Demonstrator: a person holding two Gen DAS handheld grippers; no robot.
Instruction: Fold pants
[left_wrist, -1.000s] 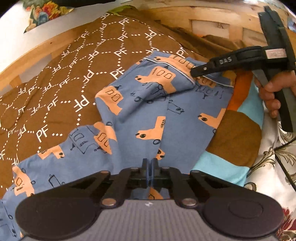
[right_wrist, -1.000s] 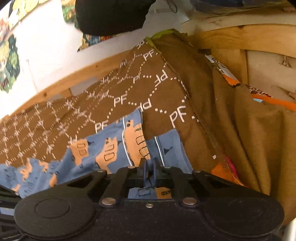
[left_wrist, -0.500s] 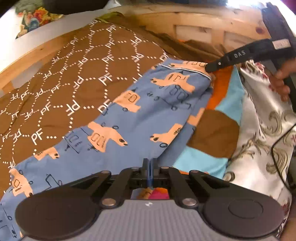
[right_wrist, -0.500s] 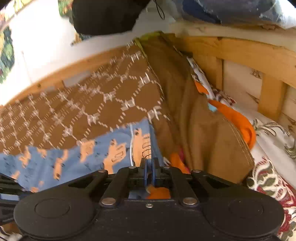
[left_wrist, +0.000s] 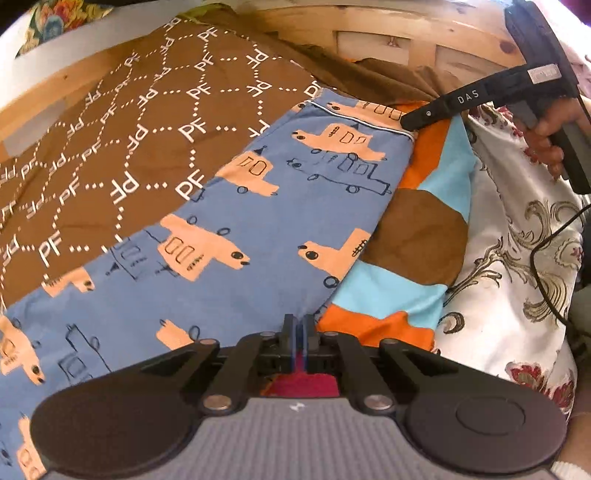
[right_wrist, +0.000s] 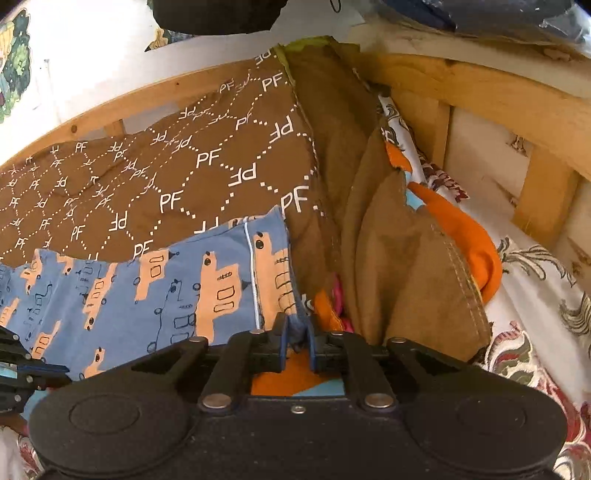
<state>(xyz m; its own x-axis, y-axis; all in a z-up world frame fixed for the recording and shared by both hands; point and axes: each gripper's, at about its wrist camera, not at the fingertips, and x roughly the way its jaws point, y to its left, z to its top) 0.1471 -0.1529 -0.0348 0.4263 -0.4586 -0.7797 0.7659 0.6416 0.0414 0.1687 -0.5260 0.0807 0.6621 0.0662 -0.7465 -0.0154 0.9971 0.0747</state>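
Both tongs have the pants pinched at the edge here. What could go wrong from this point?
1. The left tongs and right tongs each grip only a thin bit of the pants' edge; it may slip out under a pull.
2. The pants lie across the rumpled brown blanket and the patchwork cover, so dragging could pull those along or set creases into the fold.

"PF" repeats in white across the brown bedspread (left_wrist: 110, 155); "DAS" stands on the right gripper (left_wrist: 406, 122).

Wooden bed rail (right_wrist: 480, 96) and bunched brown cloth (right_wrist: 406, 251) block right claw (right_wrist: 295, 343)
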